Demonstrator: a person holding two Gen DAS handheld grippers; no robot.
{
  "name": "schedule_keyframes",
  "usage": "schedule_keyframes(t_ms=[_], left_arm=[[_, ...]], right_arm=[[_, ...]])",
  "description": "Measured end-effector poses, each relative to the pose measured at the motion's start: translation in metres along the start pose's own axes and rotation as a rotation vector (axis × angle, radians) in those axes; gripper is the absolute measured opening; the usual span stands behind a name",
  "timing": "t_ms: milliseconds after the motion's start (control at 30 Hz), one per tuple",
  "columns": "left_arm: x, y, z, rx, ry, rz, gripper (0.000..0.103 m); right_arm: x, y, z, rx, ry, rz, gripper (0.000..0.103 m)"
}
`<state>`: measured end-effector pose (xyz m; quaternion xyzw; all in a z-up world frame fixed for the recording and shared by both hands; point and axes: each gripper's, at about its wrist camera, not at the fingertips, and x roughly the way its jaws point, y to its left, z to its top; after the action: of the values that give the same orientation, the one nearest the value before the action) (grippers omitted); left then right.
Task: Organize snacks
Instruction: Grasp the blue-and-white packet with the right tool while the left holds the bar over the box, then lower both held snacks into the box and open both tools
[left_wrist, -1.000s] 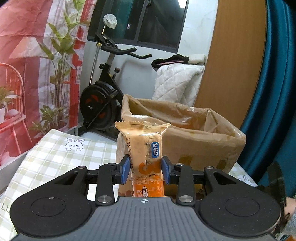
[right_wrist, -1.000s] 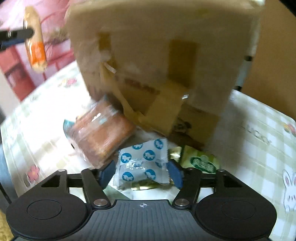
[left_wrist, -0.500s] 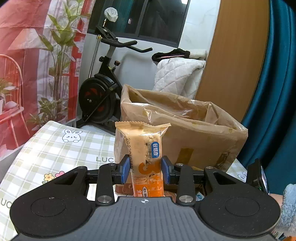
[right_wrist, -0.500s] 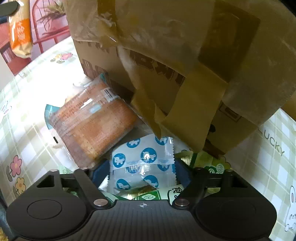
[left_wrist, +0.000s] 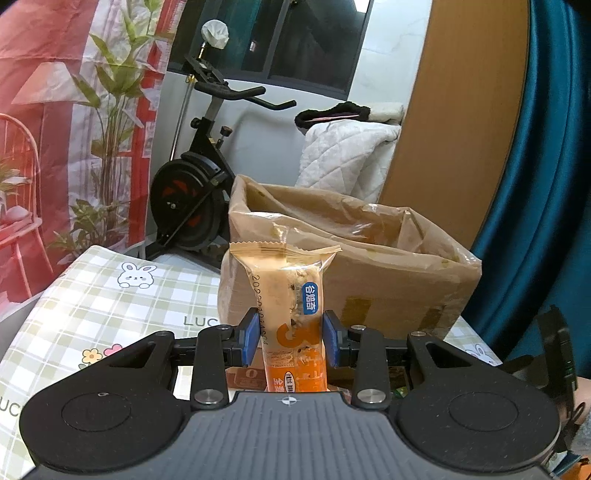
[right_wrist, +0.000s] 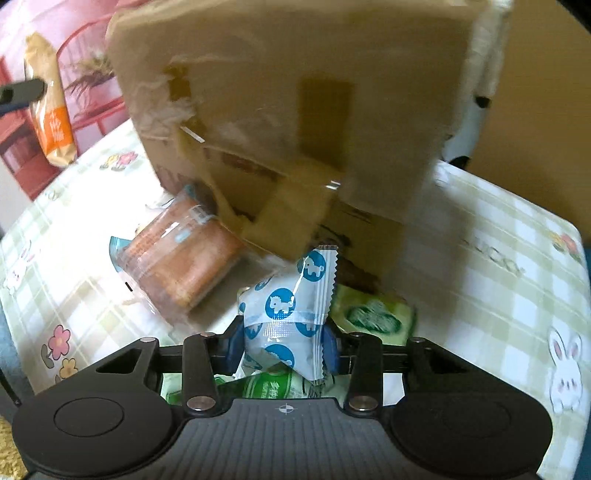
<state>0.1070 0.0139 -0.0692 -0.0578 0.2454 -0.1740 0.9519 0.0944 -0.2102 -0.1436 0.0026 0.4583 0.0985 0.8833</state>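
Your right gripper has just been closing and pinches the blue-dotted packet upright; the box lies ahead, above the jaws.

The left wrist view is sharp and evenly lit; the right is motion-blurred, the box smeared. Both bend at the fisheye edges.

A table under a green-checked cloth (printed with rabbits and flowers) carries a taped cardboard box. Just before the box lie a brown biscuit pack and a green packet. Another green packet lies nearest the right wrist camera.
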Motion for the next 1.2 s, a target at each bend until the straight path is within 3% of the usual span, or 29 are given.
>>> schedule_keyframes(t_ms=[100,300,433,567,700,867,1000,1200], left_arm=[[-0.002,-0.002,0.001,0.006,-0.004,-0.007,0.038],[-0.008,-0.005,0.012,0.026,-0.038,-0.013,0.038],[-0.011,-0.009,0.025,0.044,-0.074,-0.018,0.038],[-0.008,-0.014,0.049,0.061,-0.119,-0.020,0.038],[0.006,-0.022,0.075,0.074,-0.152,-0.017,0.038],[0.039,-0.036,0.102,0.128,-0.141,-0.007,0.038],[0.075,-0.040,0.112,0.137,-0.075,0.014,0.037],[0.104,-0.040,0.112,0.146,-0.010,0.042,0.038]], right_arm=[[-0.020,-0.005,-0.008,0.036,-0.058,-0.011,0.038],[-0.089,-0.007,-0.001,0.046,-0.290,-0.020,0.039],[-0.138,-0.005,0.017,0.027,-0.451,-0.032,0.039],[-0.167,-0.014,0.051,0.012,-0.552,-0.026,0.039],[-0.159,-0.019,0.090,-0.004,-0.580,-0.039,0.039],[-0.110,-0.025,0.135,0.050,-0.528,-0.059,0.039],[-0.061,-0.018,0.150,0.071,-0.465,-0.067,0.039],[-0.028,-0.010,0.154,0.111,-0.422,-0.023,0.041]])
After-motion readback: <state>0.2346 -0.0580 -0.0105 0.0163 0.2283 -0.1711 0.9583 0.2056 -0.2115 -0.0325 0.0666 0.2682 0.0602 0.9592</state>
